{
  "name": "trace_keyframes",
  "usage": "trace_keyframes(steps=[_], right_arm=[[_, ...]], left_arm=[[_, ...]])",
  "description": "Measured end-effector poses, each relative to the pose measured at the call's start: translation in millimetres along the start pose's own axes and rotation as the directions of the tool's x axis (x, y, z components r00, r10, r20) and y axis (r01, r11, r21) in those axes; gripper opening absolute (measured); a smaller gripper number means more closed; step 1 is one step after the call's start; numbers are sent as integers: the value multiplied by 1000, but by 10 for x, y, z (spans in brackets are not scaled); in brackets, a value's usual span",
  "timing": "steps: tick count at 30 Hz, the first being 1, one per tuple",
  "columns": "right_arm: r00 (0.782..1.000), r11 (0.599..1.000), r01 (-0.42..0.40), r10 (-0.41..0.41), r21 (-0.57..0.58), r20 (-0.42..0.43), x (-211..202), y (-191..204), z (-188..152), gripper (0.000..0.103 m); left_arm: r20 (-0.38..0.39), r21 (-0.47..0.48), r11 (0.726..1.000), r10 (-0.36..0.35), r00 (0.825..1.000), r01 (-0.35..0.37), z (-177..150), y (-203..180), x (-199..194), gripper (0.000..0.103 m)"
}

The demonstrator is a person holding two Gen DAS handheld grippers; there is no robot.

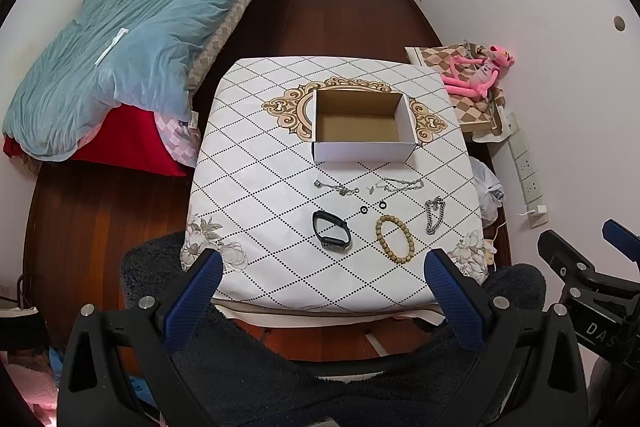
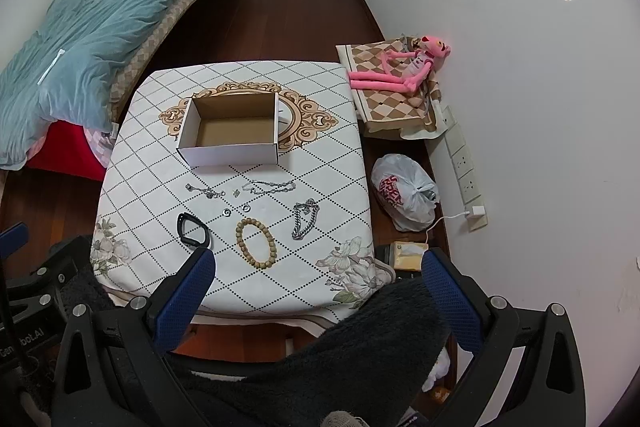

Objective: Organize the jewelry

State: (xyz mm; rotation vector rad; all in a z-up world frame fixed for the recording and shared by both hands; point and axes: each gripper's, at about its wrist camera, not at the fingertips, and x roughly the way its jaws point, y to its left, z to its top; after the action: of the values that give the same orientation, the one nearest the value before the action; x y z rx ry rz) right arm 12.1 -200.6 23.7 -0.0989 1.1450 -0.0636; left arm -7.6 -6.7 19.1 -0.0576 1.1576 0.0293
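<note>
On the far left is a bed [image 1: 132, 67] with a blue blanket [image 1: 120, 39] on it. My left gripper [image 1: 322, 291] hangs above the near edge of the worktop [image 1: 256, 187], and its two blue fingers [image 1: 192, 299] are spread wide with nothing between them. The worktop has a white cloth with a diamond pattern.

A white box [image 1: 362, 131] sits toward the far side of the worktop, open on top, and I see nothing inside it. The jewelry all lies on the cloth in front of the box, not in it. At the left is a thin silver chain [image 1: 335, 187], and nearer to me a black watch band [image 1: 331, 230]. Next come two small black rings [image 1: 373, 207], side by side, a tiny pale bit [image 1: 372, 189] beside them, and a wooden bead bracelet [image 1: 394, 239] closer to me. Then there is another thin silver chain [image 1: 402, 184], and at the right a thick silver chain [image 1: 434, 215] folded up.

My right gripper [image 2: 318, 289] is off the worktop's near right corner, wide apart too, gripping nothing. On the floor to the right are a white plastic bag [image 2: 404, 197] and a pink toy [image 2: 404, 67] by the wall.
</note>
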Motion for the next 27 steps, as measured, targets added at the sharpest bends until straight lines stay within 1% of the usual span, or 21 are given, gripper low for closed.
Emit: trace_keyframes(steps=[22, 27], right_arm=[[1000, 1000, 1, -1, 1, 4, -26, -9, -17, 103], [1000, 1000, 4, -4, 2, 12, -86, -16, -16, 103]], left_arm=[[11, 5, 1000, -5, 1000, 5, -20, 24, -11, 103], [18, 6, 1000, -8, 1000, 8, -31, 43, -37, 103]])
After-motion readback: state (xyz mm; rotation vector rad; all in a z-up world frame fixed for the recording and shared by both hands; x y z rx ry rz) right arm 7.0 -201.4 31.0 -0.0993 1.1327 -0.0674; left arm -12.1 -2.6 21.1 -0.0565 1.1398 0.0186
